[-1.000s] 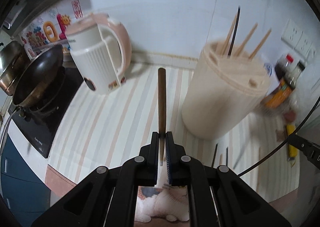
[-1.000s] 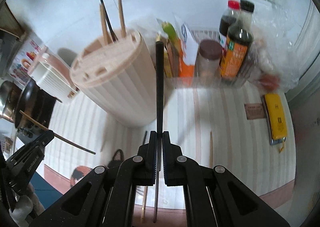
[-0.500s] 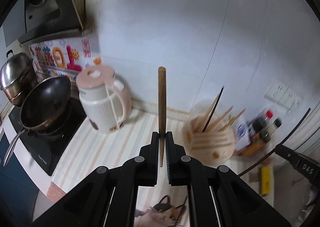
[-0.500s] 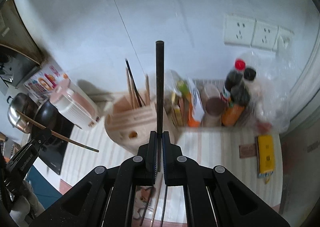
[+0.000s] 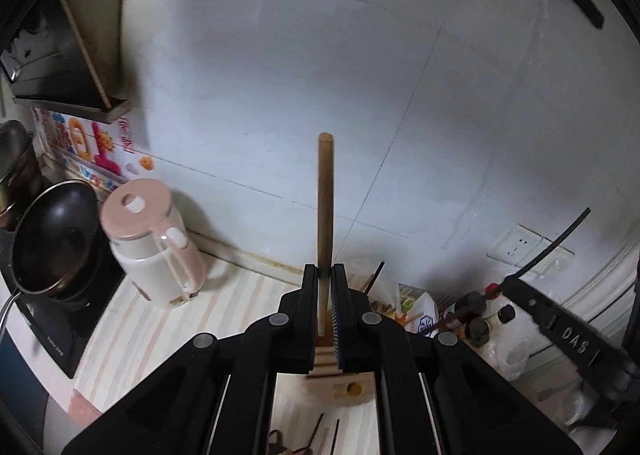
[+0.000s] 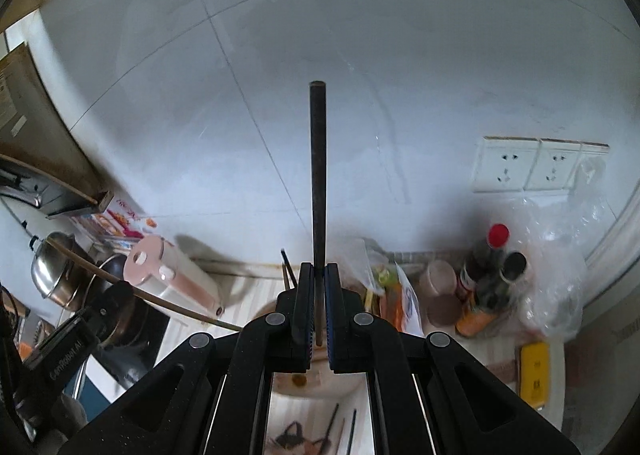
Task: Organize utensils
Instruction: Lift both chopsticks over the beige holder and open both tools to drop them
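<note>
1. Left gripper [image 5: 325, 271]: clamped on a wooden chopstick [image 5: 325, 207], held above the utensil holder [image 5: 340, 383].
2. Right gripper [image 6: 316, 269]: clamped on a black chopstick [image 6: 318, 175], likewise above the holder.
3. Loose chopsticks [image 6: 352, 431]: on the counter in front of the holder.
4. Pink kettle [image 5: 152, 251]: left of the holder.
5. Bottles [image 6: 492, 279]: right of the holder.

A home kitchen: wok [image 5: 52, 243] on stove, kettle [image 5: 154, 251], sauce bottles [image 6: 486, 279].

1. Left gripper [image 5: 325, 275] is clamping a wooden chopstick [image 5: 325, 207], pointing it up against the wall.
2. Pink kettle [image 5: 150, 243] is standing beside the wok [image 5: 52, 239] (striped counter).
3. Utensil holder [image 5: 340, 383] is sitting below the jaws.
</note>
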Motion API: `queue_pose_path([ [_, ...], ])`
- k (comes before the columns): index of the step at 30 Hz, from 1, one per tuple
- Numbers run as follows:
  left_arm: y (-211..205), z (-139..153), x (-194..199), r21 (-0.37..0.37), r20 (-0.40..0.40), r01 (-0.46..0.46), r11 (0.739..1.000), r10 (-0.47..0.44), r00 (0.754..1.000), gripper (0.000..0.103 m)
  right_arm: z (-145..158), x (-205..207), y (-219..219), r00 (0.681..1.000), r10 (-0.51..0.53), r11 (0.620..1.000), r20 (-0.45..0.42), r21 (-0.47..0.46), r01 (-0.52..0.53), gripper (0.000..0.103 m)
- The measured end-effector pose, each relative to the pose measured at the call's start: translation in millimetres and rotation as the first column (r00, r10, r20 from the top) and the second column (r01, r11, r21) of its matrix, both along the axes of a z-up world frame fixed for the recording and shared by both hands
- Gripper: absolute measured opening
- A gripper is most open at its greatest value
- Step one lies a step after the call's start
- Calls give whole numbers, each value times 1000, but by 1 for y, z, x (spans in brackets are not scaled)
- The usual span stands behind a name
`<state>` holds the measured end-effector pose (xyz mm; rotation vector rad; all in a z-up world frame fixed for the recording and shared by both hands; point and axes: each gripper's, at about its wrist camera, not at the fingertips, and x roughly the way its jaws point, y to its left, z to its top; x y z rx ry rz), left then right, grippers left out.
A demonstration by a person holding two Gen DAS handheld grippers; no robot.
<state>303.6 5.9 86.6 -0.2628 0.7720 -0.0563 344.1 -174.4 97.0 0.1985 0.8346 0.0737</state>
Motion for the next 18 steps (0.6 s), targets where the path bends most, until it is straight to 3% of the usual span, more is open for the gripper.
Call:
queue_pose_path([
  [10, -18, -63, 55, 24, -178, 90, 996, -84, 980, 4, -57, 58, 10, 994, 3, 1000, -113, -23, -6, 5],
  [14, -15, -71, 61, -24, -242, 90, 996, -93, 966, 6, -78, 71, 13, 982, 30, 999, -185, -27, -36, 6],
  [15, -16, -67, 58, -23, -235, 91, 996, -94, 967, 9, -80, 72, 12, 981, 31, 999, -192, -18, -35, 9],
  [17, -17, -56, 52, 17, -210, 89, 996, -84, 974, 21, -78, 70, 7, 981, 24, 1000, -193, 9, -22, 26],
  [18, -15, -48, 47, 35, -190, 77, 996, -69, 979, 43, -71, 65, 1, 984, 10, 1000, -177, 23, -6, 37],
])
